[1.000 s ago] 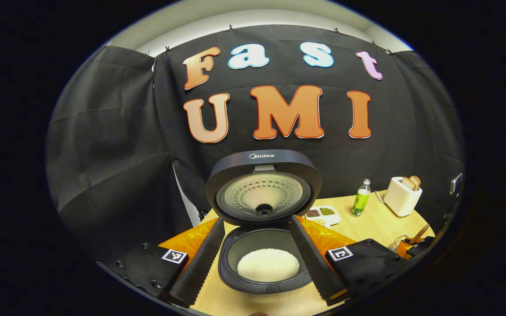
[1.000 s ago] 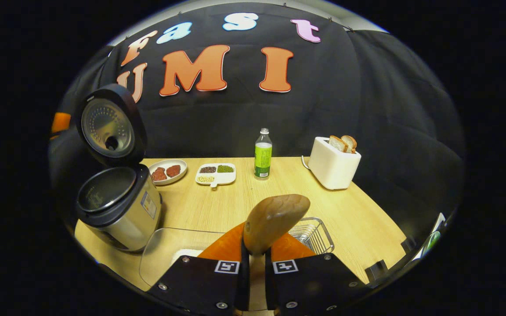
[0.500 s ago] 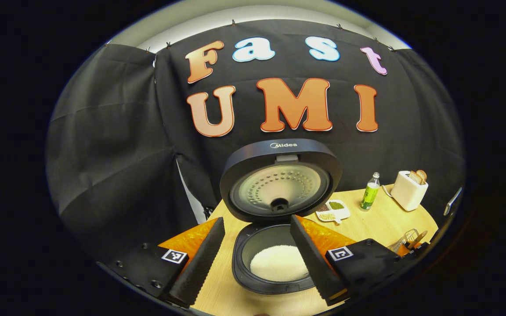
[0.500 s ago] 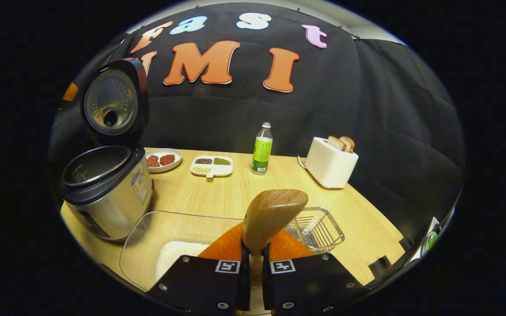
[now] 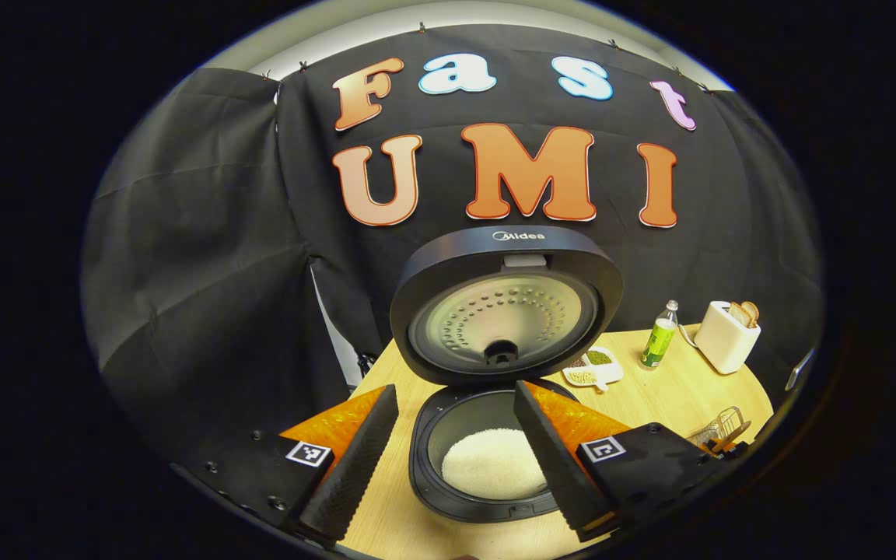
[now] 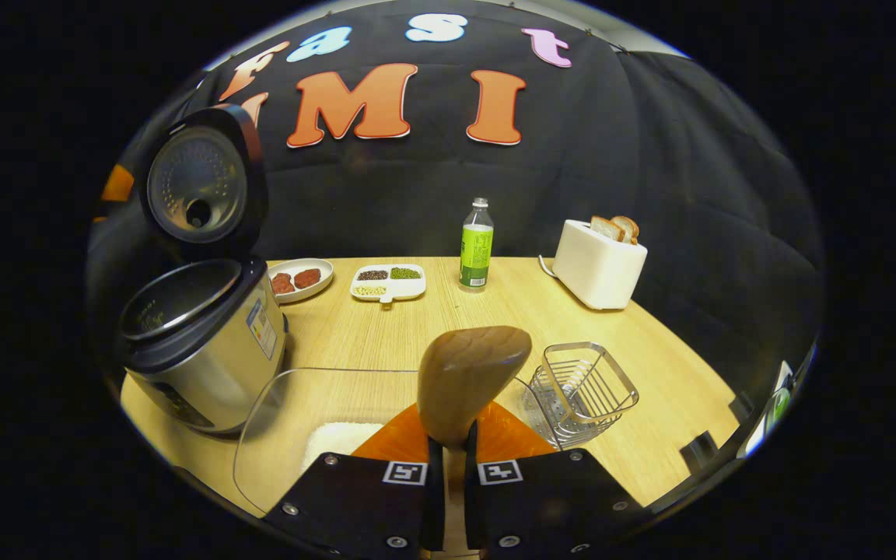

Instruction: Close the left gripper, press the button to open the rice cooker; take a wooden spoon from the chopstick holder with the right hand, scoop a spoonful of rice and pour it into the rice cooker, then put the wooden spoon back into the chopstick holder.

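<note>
The rice cooker (image 5: 495,467) stands open with its lid (image 5: 506,307) upright and white rice in the pot. My left gripper (image 5: 454,391) is open, and its fingers frame the pot from just in front. My right gripper (image 6: 448,451) is shut on the wooden spoon (image 6: 467,381), whose bowl points up with its back to the camera. The spoon hangs over a clear rice container (image 6: 316,420). The wire chopstick holder (image 6: 584,389) stands empty just right of the spoon. In the right gripper view the open cooker (image 6: 199,342) sits at the left.
At the back of the wooden table (image 6: 432,327) stand a green-labelled bottle (image 6: 477,245), a white toaster (image 6: 600,264) with bread, a divided dish (image 6: 387,282) of grains and a plate (image 6: 300,278) of red food. The table ends close behind the cooker's left side.
My left gripper has drifted so the cooker sits higher and more to the right between its fingers. My right gripper with the spoon has shifted left, bringing the chopstick holder into fuller view.
</note>
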### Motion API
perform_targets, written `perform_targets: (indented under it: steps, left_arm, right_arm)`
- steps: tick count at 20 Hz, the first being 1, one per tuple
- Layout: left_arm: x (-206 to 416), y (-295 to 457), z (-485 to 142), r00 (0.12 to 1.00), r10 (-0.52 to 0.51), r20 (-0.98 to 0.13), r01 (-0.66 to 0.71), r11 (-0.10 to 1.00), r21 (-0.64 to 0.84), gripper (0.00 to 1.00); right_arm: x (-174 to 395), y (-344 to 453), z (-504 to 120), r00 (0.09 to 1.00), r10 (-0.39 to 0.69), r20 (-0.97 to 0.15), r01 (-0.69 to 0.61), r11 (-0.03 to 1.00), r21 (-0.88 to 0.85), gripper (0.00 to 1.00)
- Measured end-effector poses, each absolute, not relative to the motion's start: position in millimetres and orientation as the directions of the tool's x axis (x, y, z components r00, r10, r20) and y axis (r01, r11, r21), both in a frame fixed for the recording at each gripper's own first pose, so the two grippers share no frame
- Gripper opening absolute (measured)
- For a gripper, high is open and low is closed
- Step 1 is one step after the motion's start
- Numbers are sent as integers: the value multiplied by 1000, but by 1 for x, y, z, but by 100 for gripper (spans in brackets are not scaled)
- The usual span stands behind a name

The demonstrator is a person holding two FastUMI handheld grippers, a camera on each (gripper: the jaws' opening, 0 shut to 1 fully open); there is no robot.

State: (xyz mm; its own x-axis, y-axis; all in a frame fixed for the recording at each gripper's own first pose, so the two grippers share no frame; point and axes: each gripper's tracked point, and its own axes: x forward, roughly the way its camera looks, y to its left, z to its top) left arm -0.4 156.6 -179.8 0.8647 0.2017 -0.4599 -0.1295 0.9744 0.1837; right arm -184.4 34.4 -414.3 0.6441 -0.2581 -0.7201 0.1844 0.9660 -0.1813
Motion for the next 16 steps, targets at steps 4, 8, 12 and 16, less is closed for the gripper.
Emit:
perform_targets:
  steps: [4,8,12,16]
  left_arm:
    - [-2,162,-185,856,216,-471,-138,971,195,100]
    - [-2,168,-187,852,221,-475,-145,971,192,100]
    - [-2,170,-185,854,209,-476,-131,973,192,100]
    - [-1,179,-180,860,203,-467,-115,971,210,94]
  right_arm:
    - [-185,54,-417,626,-188,-757,177,979,-97,10]
    - [-181,73,-422,612,-131,-780,209,978,-1,10]
    - [-181,83,-426,595,-79,-800,289,949,122,10]
    - [-183,82,-431,575,-43,-817,380,899,220,10]
